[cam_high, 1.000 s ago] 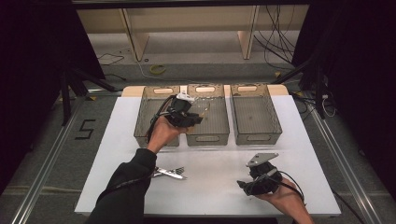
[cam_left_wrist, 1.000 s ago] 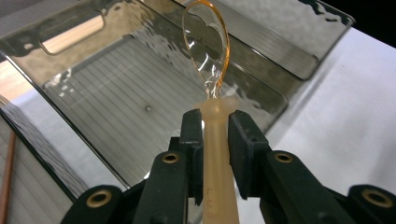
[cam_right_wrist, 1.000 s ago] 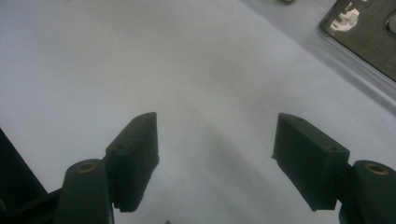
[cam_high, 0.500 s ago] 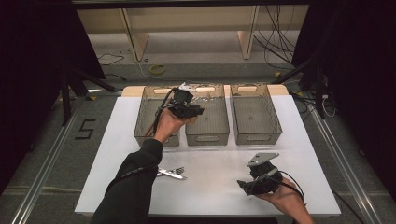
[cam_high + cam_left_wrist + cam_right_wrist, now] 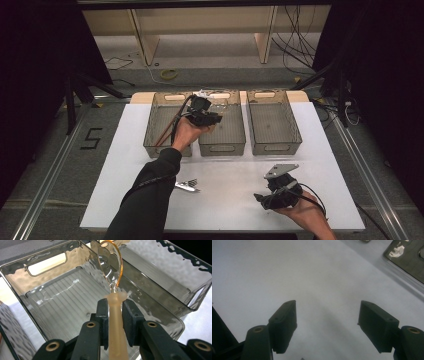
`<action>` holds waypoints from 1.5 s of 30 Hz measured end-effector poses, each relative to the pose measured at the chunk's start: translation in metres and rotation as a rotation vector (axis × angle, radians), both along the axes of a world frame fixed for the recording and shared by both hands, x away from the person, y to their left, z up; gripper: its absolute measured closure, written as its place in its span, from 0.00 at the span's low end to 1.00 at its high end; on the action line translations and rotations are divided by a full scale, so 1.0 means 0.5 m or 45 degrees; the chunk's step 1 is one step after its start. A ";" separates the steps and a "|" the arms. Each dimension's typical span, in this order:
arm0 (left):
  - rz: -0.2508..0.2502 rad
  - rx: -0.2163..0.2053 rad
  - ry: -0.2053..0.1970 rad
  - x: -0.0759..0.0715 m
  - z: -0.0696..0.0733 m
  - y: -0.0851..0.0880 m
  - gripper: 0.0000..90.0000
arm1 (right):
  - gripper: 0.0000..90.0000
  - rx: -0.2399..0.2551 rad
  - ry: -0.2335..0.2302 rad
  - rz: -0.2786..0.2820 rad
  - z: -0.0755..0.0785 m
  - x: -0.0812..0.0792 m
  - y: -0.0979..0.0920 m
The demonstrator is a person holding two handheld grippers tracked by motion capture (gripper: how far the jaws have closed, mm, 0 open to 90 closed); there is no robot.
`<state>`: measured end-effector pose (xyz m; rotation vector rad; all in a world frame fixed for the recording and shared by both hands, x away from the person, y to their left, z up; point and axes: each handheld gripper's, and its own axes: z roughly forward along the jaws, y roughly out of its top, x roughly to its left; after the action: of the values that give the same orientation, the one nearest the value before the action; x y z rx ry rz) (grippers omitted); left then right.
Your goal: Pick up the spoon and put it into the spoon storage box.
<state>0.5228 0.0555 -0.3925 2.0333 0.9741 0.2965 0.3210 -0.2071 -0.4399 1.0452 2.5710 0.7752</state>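
Spoon [image 5: 113, 302] first: I have it clamped in the left tongs [image 5: 115, 315], pads pressed on either side of its pale handle just below the neck, so the clear bowl sticks out ahead and I can aim it. It hangs above the middle bin [image 5: 222, 125] of three grey bins lined up at the far edge of the white surface [image 5: 125, 165], and from the left gripper view the bowl points toward the bin's far wall, not yet touching the ribbed floor. Gripping low on the handle looks sensible to me, since the spoon can drop flat once I let go. My right tongs [image 5: 327, 327] rest apart with nothing between them, low over bare surface on the near right, kept well clear of the bins. A fork [image 5: 187, 185] lies on the surface near my left sleeve, probably next for sorting.
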 end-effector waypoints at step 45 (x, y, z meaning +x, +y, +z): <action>-0.248 -0.110 -0.075 -0.183 0.055 0.214 0.30 | 0.35 0.009 -0.009 -0.010 0.002 -0.004 0.000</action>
<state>0.4315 0.1626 -0.3651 2.0109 0.7337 0.2047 0.3189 -0.2072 -0.4391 1.0527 2.5586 0.7849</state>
